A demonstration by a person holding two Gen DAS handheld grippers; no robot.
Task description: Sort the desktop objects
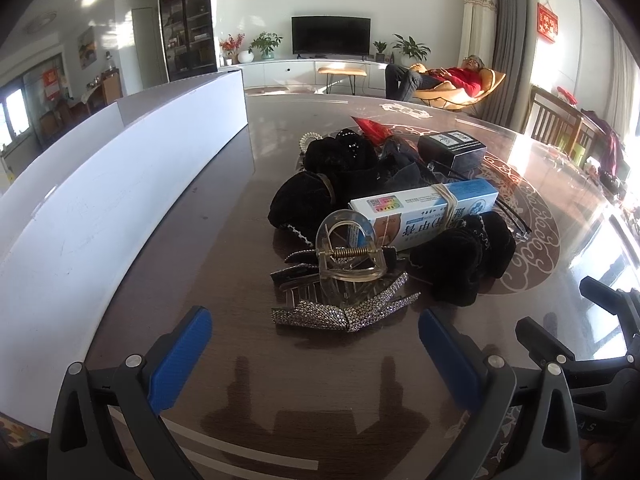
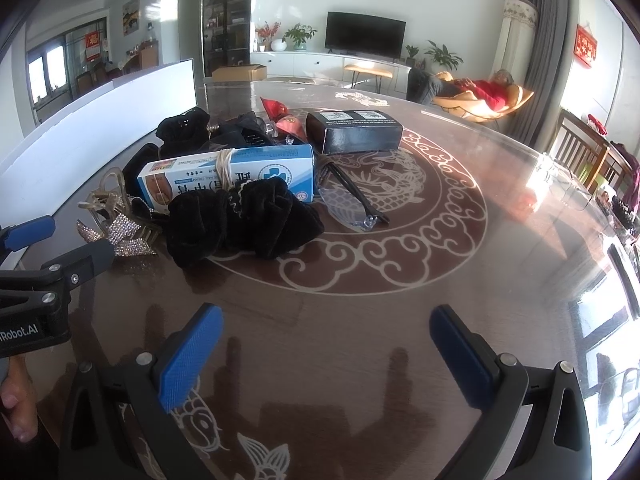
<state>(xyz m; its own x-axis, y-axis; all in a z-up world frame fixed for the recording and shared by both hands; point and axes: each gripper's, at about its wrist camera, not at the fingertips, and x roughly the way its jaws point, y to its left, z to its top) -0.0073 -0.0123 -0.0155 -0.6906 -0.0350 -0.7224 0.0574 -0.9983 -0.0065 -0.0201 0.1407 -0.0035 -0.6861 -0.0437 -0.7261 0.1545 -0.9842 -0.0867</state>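
A pile of small objects lies on the brown table [image 1: 224, 216]. It holds a rhinestone hair clip [image 1: 344, 314], a clear claw clip [image 1: 348, 250], a blue-and-white cream box [image 1: 424, 210] bound with a rubber band, black velvet scrunchies [image 1: 460, 258], a black box [image 1: 452, 150], glasses [image 2: 352, 196] and a red item [image 1: 372, 128]. My left gripper [image 1: 316, 356] is open and empty just short of the rhinestone clip. My right gripper [image 2: 326, 354] is open and empty over bare table, in front of the scrunchie [image 2: 244, 220] and the cream box [image 2: 228, 172].
A long white box [image 1: 120, 200] stands along the left of the pile. The table shows an inlaid dragon ring [image 2: 400, 208]. Chairs [image 2: 580, 156] stand at the right edge. A person lies in a lounger [image 1: 448, 80] beyond the table.
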